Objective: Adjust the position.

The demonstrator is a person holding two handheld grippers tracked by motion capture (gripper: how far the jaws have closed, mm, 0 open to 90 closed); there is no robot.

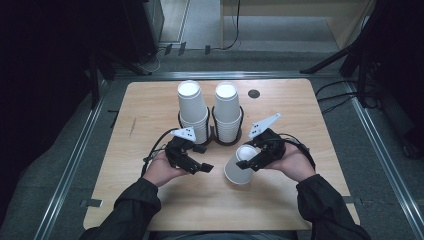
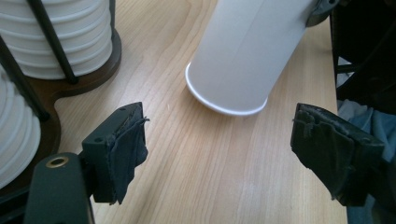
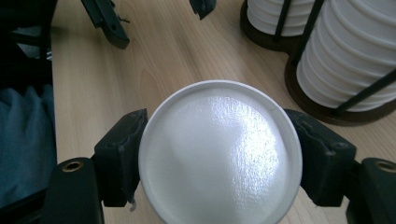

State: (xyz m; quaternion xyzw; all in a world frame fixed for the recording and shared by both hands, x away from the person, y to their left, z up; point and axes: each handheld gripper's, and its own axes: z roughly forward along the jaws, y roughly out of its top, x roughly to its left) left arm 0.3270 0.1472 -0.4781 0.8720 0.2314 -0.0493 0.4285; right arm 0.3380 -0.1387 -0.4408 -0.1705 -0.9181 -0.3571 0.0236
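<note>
My right gripper (image 1: pixel 256 159) clamps an upturned white paper cup (image 1: pixel 240 167) by its base, tilted, lower centre of the table (image 1: pixel 150 200). My left gripper (image 1: pixel 200 167) gapes wide, empty, beside it.

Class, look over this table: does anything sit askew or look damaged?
The paper cup in the right tool is tilted, bottom toward the tool. The left tool's pads look frayed. The cup stacks stand upright in their holder.
</note>
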